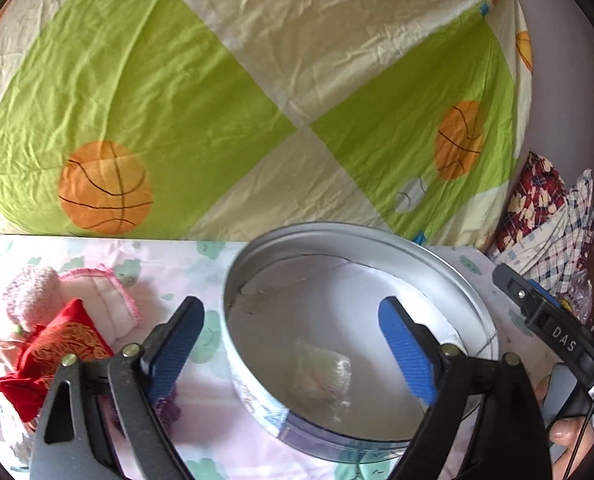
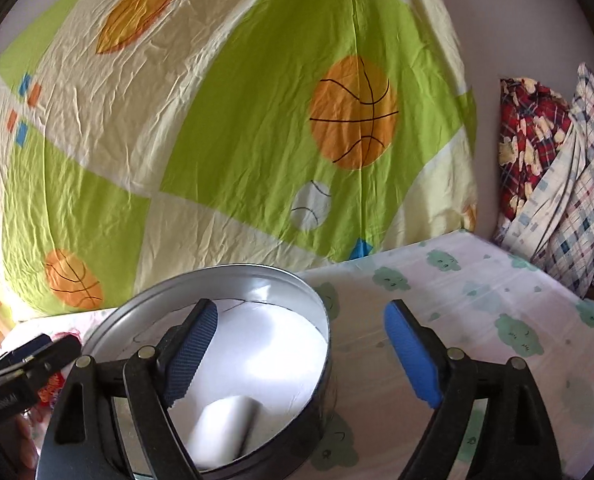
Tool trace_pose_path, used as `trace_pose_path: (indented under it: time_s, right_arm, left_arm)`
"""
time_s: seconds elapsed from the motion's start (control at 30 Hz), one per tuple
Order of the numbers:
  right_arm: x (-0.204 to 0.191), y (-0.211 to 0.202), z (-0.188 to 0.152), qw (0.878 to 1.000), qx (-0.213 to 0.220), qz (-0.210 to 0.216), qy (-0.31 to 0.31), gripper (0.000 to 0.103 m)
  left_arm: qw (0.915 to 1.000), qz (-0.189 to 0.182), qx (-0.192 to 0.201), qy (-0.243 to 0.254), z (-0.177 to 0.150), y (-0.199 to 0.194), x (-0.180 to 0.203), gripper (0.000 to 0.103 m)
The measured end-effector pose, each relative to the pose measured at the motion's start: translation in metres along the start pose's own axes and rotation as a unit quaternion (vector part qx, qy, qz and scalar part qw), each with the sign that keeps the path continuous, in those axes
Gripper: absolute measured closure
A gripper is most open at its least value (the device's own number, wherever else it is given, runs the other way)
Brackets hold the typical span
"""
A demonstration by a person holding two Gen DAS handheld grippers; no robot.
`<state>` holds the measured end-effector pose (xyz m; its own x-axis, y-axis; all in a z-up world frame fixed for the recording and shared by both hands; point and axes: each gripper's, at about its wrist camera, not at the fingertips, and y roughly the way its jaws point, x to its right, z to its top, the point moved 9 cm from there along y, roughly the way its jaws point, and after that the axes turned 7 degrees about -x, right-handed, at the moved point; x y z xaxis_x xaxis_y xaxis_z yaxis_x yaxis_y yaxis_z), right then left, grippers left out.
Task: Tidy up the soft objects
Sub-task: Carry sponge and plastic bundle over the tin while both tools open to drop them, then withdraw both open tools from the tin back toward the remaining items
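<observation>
A round metal tin (image 1: 449, 276) stands on the cloud-print sheet; it also shows in the right wrist view (image 2: 289, 280). A small clear packet (image 1: 325, 372) lies inside it. In the right wrist view a white rolled item (image 2: 225, 428) lies in the tin. Left of the tin lie a pink knitted piece (image 1: 33, 292), a folded white cloth with pink trim (image 1: 105, 300) and a red embroidered pouch (image 1: 57, 356). My left gripper (image 1: 293, 340) is open and empty, straddling the tin's left wall. My right gripper (image 2: 301, 344) is open and empty, straddling the tin's right wall.
A green and cream basketball-print quilt (image 1: 225, 100) rises behind the sheet, also in the right wrist view (image 2: 225, 128). Plaid clothes (image 2: 557, 168) are piled at the right. The cloud-print sheet (image 2: 497, 312) stretches to the right of the tin.
</observation>
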<state>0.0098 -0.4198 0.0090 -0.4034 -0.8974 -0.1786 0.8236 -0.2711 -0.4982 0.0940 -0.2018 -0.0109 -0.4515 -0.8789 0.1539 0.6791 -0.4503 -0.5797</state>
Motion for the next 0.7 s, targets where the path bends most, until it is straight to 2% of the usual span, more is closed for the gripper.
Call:
trace_pose_path:
  time_s: [0.17,0.3,0.4,0.47,0.6,0.7]
  right_arm:
    - [-0.020,0.006,-0.010,0.999,-0.026,0.033,-0.026,0.016]
    - [-0.060,0.003,-0.028,0.992,-0.044,0.088,-0.078,0.016]
    - [-0.073,0.012,-0.045,0.991,-0.067,0.062,-0.101,0.016]
    - [-0.077,0.013,-0.050,0.990,-0.071,0.068,-0.105,0.016]
    - [-0.076,-0.001,-0.045,0.992,-0.030,0.038,-0.115,0.016]
    - [-0.070,-0.007,-0.042,0.995,-0.013,0.018,-0.100,0.016]
  left_arm:
    - [0.9975,0.069,0.014,0.012,-0.007,-0.016,-0.034,0.013]
    - [0.9954,0.094,0.005,0.021,-0.017,-0.017,-0.048,0.013]
    - [0.9947,0.101,-0.005,0.018,-0.022,-0.016,-0.056,0.013]
    - [0.9947,0.101,-0.009,0.018,-0.026,-0.017,-0.058,0.012]
    - [0.9942,0.106,-0.001,0.017,-0.028,-0.025,-0.067,0.008]
    - [0.9939,0.108,-0.004,0.020,-0.032,-0.028,-0.072,0.008]
